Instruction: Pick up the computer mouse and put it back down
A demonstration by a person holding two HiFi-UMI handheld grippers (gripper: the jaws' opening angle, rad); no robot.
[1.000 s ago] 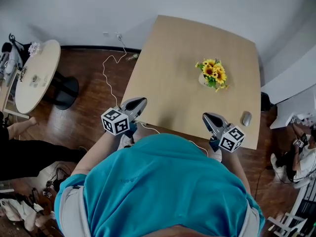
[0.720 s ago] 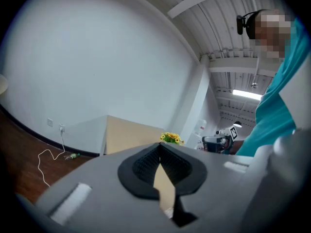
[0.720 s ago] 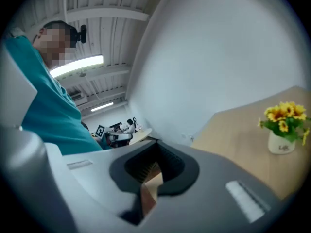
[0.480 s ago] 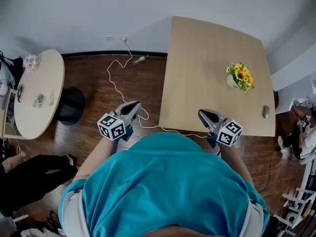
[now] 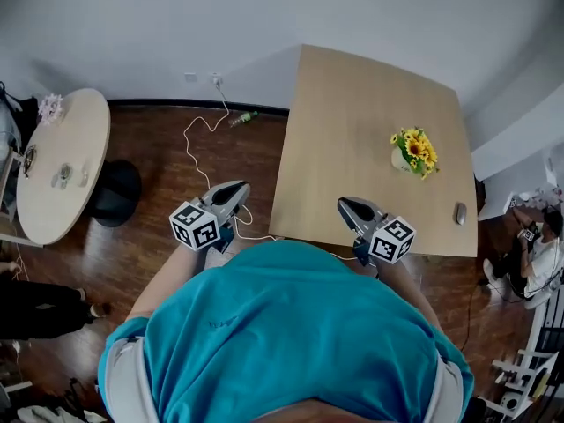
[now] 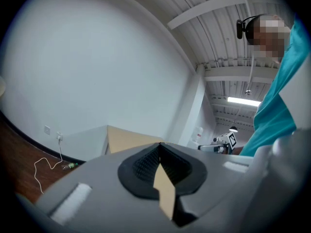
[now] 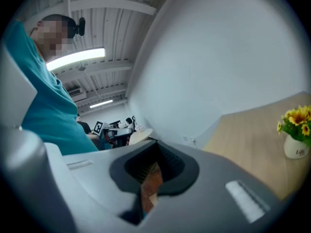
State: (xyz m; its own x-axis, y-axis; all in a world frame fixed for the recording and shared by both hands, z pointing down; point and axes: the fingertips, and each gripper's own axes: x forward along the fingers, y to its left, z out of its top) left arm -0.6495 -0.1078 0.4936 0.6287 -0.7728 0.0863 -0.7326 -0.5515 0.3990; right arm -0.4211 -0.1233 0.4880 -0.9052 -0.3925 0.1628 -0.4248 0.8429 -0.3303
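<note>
In the head view we count two grippers, two tables, one vase and one mouse. The left gripper [image 5: 234, 188] hangs over the dark wooden floor [image 5: 159, 236], just left of the rectangular pale wooden table [image 5: 352, 122]. The right gripper [image 5: 345, 205] is at that table's near edge. One white vase [image 5: 398, 159] holds yellow sunflowers [image 5: 414, 145]. The small grey computer mouse [image 5: 459, 213] lies by the near right corner, well apart from both grippers. A round table [image 5: 62, 161] stands at the left.

In the left gripper view we see the ribbed black jaws pressed together, empty.

In the right gripper view the jaws are likewise closed on nothing.
</note>
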